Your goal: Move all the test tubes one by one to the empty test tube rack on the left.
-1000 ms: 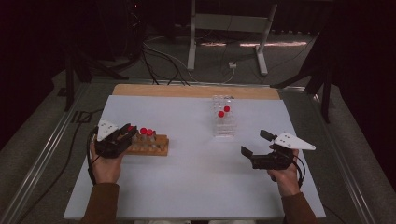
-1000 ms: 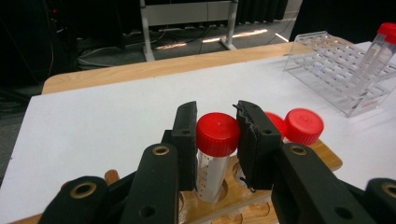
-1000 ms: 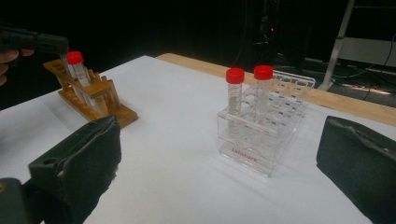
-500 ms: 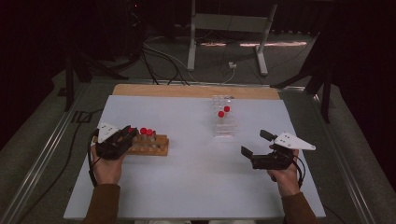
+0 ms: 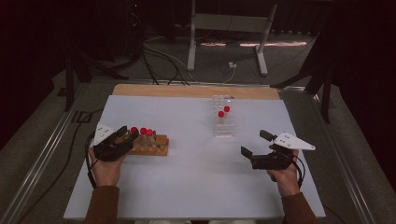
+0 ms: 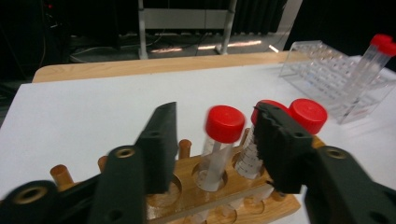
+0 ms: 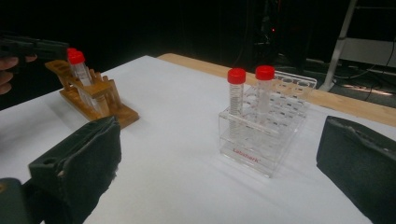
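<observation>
- Tubes with red caps stand in a wooden rack [image 5: 148,145] at the left of the white counter [image 5: 187,186]; the left gripper [image 6: 212,147] has its jaws apart around the nearest capped tube [image 6: 219,144], one jaw on either side and neither clearly touching it.
- Compared with a second ago, the left gripper [image 5: 125,136] sits a little closer over the rack's near end; the shift is slight, and the rack and tubes lie where they did.
- That small advance suggests the grasp is being lined up: the jaws bracket the tube but have not closed, so lifting it out is not yet begun.
- Right gripper [image 5: 254,143] rests low at the right of the counter, jaws wide apart and holding nothing, unchanged from a second ago; it points toward the clear plastic rack [image 7: 266,135].
- Two more red-capped tubes [image 7: 236,95] stand upright in that clear rack, well apart from the wooden one, so it is probably where the tubes are being moved.
- Red lettering runs along the base of the clear rack [image 7: 246,157]; it looks like a brand name, perhaps beginning "Lab", but is too small to read surely.
- Fine graduation marks show on the tube walls; no numbers are legible.
</observation>
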